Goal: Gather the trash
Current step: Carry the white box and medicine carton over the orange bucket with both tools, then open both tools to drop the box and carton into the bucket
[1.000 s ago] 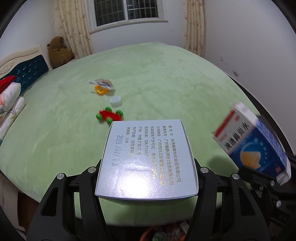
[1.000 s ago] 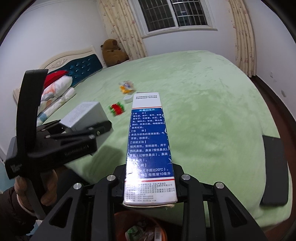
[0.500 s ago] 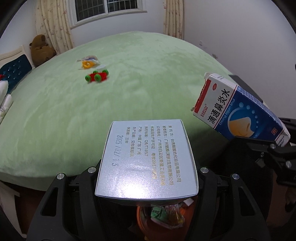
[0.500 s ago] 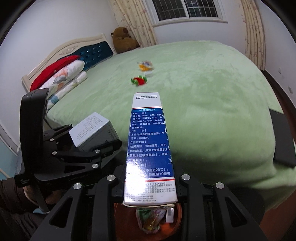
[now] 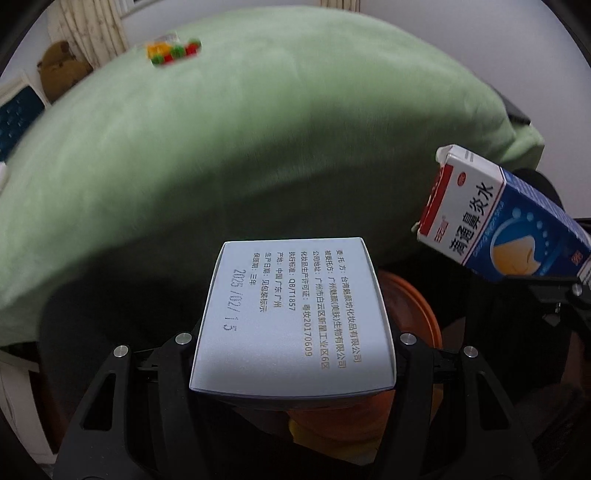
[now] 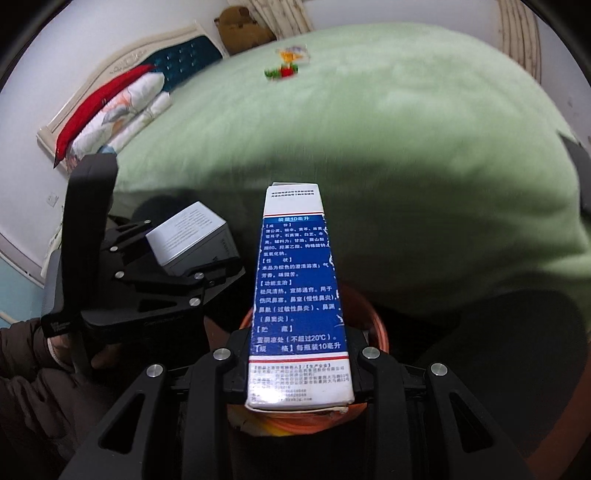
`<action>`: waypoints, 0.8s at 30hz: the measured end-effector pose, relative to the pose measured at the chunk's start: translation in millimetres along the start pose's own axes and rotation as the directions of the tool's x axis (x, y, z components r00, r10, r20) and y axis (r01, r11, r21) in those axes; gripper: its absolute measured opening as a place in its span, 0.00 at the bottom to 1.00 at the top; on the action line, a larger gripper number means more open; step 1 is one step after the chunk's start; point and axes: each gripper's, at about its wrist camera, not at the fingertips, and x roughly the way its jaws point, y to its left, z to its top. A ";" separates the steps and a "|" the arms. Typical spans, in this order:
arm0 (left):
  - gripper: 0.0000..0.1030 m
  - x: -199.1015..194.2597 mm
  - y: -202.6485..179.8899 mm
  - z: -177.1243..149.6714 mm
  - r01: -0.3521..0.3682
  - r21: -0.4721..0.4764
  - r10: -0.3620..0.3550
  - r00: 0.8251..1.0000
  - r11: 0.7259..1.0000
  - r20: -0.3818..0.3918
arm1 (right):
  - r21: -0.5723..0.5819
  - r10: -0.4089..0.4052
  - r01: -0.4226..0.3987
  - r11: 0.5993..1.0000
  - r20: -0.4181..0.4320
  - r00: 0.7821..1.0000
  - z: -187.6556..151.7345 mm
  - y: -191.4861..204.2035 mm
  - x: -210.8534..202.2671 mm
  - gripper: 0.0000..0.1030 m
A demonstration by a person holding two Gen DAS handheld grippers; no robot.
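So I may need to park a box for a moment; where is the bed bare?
The green blanket lies bare from its near edge up to the toy car and wrapper. Pillows crowd the headboard side. A dark flat object covers the right edge.

A wide bed (image 6: 388,129) fills the room, spread with a soft green blanket (image 5: 229,147), its near edge falling into shadow. At the head, a cream-framed headboard (image 6: 177,59) with dark teal tufted padding, and red and white pillows (image 6: 110,110) stacked against it. A brown teddy bear (image 6: 240,29) sits in the corner by pale floral curtains (image 5: 92,33). Plain white walls (image 6: 55,55) close it in.
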 end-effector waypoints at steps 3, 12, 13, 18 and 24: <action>0.57 10.0 -1.3 -2.8 0.002 0.003 -0.002 0.999 1.000 -0.034 | 0.004 0.003 -0.003 1.000 -0.038 0.999 -4.0 -2.3 9.3 0.30; 0.57 51.1 -1.9 -11.3 0.039 -0.011 -0.040 0.981 0.999 -0.189 | 0.028 0.010 -0.005 1.000 -0.181 0.984 -16.5 -9.3 45.3 0.30; 0.57 55.9 -1.3 -12.3 0.045 -0.016 -0.047 0.977 0.999 -0.206 | 0.032 0.011 -0.005 0.999 -0.197 0.980 -17.8 -10.2 48.8 0.30; 0.57 74.8 0.8 -16.1 0.069 -0.028 -0.074 0.958 0.997 -0.278 | 0.041 0.005 0.005 0.999 -0.258 0.966 -19.8 -14.6 63.6 0.30; 0.57 95.4 5.7 -13.1 0.083 -0.036 -0.090 0.936 0.996 -0.341 | 0.040 0.001 0.013 0.999 -0.335 0.942 -20.6 -15.2 83.5 0.30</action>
